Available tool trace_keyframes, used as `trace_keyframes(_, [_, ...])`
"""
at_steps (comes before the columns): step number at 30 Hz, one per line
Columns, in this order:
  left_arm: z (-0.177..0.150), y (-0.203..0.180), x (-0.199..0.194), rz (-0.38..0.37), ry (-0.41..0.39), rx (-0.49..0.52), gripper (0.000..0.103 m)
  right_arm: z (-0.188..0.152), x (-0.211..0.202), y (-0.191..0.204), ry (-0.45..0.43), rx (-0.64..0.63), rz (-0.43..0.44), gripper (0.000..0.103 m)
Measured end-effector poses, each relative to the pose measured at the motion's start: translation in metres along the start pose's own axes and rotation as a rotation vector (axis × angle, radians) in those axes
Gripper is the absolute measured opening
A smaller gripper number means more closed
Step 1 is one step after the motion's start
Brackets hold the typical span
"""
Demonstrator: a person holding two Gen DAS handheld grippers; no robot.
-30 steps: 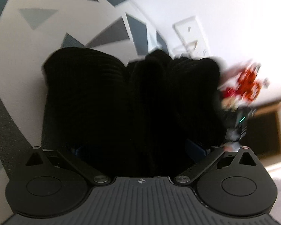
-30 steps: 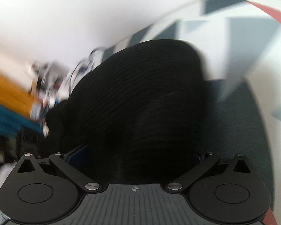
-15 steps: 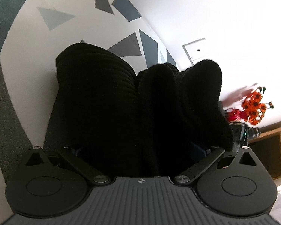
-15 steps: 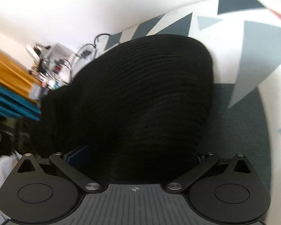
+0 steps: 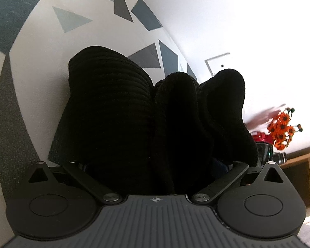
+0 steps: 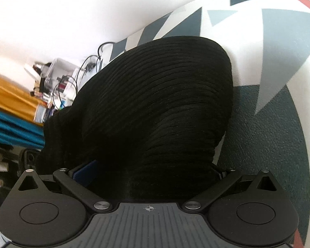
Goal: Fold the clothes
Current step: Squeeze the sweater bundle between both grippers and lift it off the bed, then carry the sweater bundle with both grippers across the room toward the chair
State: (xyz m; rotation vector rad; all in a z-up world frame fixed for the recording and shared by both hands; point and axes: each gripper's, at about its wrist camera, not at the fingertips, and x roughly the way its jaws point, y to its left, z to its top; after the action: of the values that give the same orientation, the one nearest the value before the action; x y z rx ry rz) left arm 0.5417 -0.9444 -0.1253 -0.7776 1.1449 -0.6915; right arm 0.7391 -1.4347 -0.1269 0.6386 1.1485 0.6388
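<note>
A black ribbed knit garment point(image 5: 117, 113) fills the middle of the left wrist view, bunched in thick folds that rise out of my left gripper point(image 5: 155, 165). The cloth covers the fingers, and the gripper is shut on it. In the right wrist view the same black garment point(image 6: 155, 95) bulges in one rounded mass out of my right gripper point(image 6: 153, 169), which is also shut on it. A blue finger pad point(image 6: 84, 171) shows at the left edge of the cloth. Both grippers hold the garment above a patterned rug.
A white rug with grey and teal triangles point(image 5: 41, 47) lies under both grippers. Orange flowers point(image 5: 282, 128) stand on a wooden shelf point(image 5: 299, 159) at the right. Cables and small clutter point(image 6: 57, 82), then orange and teal fabric point(image 6: 10, 111), sit at the left.
Both wrist views have swung and steadied, the blur gone. In the left view the flowers slid down and right, more rug shows. The garment stays gripped in both grippers.
</note>
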Motion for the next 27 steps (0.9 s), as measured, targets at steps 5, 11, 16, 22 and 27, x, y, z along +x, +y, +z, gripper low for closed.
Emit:
trace_keyframes(5, [-0.006,-0.003,-0.001,0.012,-0.031,0.032,0.102,0.000,-0.004,-0.003,0.015,-0.044,-0.010,0.102])
trace_keyframes(11, [-0.005,-0.020,-0.003,0.196,-0.016,0.093,0.059,-0.006,-0.004,0.010,-0.017,-0.084,-0.105,0.076])
trace_keyframes(16, [-0.015,-0.052,-0.003,0.335,-0.043,0.249,0.050,-0.018,-0.020,0.020,-0.052,-0.122,-0.179,0.049])
trace_keyframes(22, [-0.032,-0.087,-0.020,0.433,-0.144,0.416,0.048,-0.033,-0.041,0.059,-0.162,-0.216,-0.279,0.019])
trace_keyframes(27, [-0.031,-0.062,-0.034,0.419,-0.114,0.343,0.049,-0.033,-0.028,0.077,-0.122,-0.198,-0.268,0.022])
